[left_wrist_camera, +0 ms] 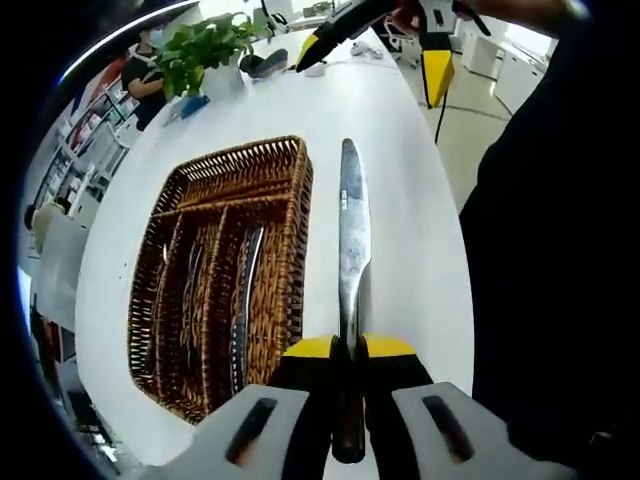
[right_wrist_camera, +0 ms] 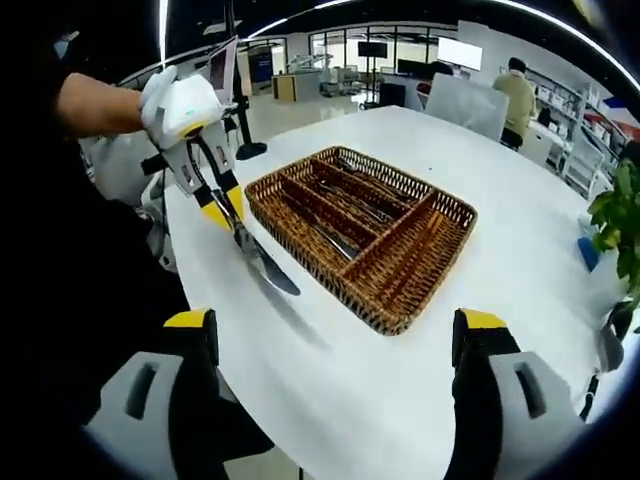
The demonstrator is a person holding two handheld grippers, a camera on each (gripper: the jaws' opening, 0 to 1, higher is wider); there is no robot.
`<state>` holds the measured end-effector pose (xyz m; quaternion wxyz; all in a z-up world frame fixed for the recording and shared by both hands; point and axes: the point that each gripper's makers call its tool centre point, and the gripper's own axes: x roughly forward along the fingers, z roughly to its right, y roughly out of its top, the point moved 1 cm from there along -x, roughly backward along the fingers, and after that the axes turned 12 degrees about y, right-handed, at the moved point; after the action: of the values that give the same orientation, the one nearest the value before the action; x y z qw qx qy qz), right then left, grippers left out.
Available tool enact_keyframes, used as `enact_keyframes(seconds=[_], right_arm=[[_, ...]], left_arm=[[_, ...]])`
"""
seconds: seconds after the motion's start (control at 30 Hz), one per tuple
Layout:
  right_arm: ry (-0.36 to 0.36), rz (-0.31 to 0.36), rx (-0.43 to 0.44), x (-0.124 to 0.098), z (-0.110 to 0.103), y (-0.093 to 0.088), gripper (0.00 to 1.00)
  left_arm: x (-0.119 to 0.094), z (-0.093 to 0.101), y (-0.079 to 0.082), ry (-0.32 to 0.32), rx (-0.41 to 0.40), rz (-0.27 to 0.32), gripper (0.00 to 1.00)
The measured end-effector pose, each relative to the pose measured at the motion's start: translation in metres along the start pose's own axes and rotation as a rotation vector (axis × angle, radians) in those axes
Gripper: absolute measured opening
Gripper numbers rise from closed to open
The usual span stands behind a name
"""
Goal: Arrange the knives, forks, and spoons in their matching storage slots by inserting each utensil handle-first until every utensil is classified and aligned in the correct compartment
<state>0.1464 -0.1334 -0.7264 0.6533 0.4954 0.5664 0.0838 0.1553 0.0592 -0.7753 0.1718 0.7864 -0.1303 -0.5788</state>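
1. Progress: the wicker tray [left_wrist_camera: 285,200] on the white tabletop [left_wrist_camera: 400,170] already holds several utensils lying lengthwise in its narrow slots; in the left gripper view one long piece [left_wrist_camera: 243,300] sits in the slot nearest the held knife, with darker pieces further over. Their types are hard to tell at this resolution, probably forks or spoons.
2. Remaining: the knife [left_wrist_camera: 352,230] is not yet stowed. It is held above the tabletop just beside the tray's long edge, blade pointing away from the claw.
3. Left claw [left_wrist_camera: 347,347]: pressed together on the knife's handle, also seen in the right gripper view [right_wrist_camera: 222,208].
4. Right claw [right_wrist_camera: 335,330]: spread wide, holding nothing, above the tabletop near the tray [right_wrist_camera: 300,245].
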Motion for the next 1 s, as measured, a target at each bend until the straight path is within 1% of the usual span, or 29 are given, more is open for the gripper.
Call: enact_keyframes(seconds=[0.1, 0.17, 0.27, 0.4, 0.47, 0.57, 0.7, 0.77, 0.87, 1.0], right_arm=[[-0.011, 0.015, 0.014, -0.009, 0.002, 0.005, 1.0], [-0.018, 0.041, 0.03, -0.016, 0.004, 0.011, 1.0], [-0.038, 0.043, 0.018, -0.021, 0.007, 0.014, 1.0], [-0.043, 0.049, 0.008, -0.026, 0.008, 0.018, 1.0], [-0.042, 0.051, 0.013, -0.03, 0.008, 0.017, 1.0], [-0.042, 0.073, 0.025, -0.035, 0.005, 0.017, 1.0], [-0.044, 0.076, 0.026, -0.041, 0.002, 0.011, 1.0], [-0.043, 0.088, 0.044, -0.046, 0.001, 0.008, 1.0], [-0.048, 0.094, 0.046, -0.051, 0.0, 0.005, 1.0], [-0.056, 0.087, 0.038, -0.056, 0.0, 0.001, 1.0]], left_arm=[[-0.007, -0.004, 0.004, 0.011, 0.014, -0.002, 0.07], [-0.014, -0.007, 0.008, 0.015, 0.022, -0.009, 0.07], [-0.024, -0.011, 0.017, 0.026, 0.046, -0.005, 0.07], [-0.035, -0.014, 0.028, 0.039, 0.049, 0.011, 0.07], [-0.038, -0.015, 0.03, 0.045, 0.048, 0.012, 0.06], [-0.042, -0.016, 0.033, 0.051, 0.056, 0.008, 0.06], [-0.045, -0.022, 0.036, 0.066, 0.063, 0.008, 0.06], [-0.047, -0.023, 0.038, 0.073, 0.065, 0.006, 0.06], [-0.049, -0.022, 0.04, 0.078, 0.074, 0.002, 0.06], [-0.048, -0.021, 0.042, 0.083, 0.076, 0.001, 0.06]])
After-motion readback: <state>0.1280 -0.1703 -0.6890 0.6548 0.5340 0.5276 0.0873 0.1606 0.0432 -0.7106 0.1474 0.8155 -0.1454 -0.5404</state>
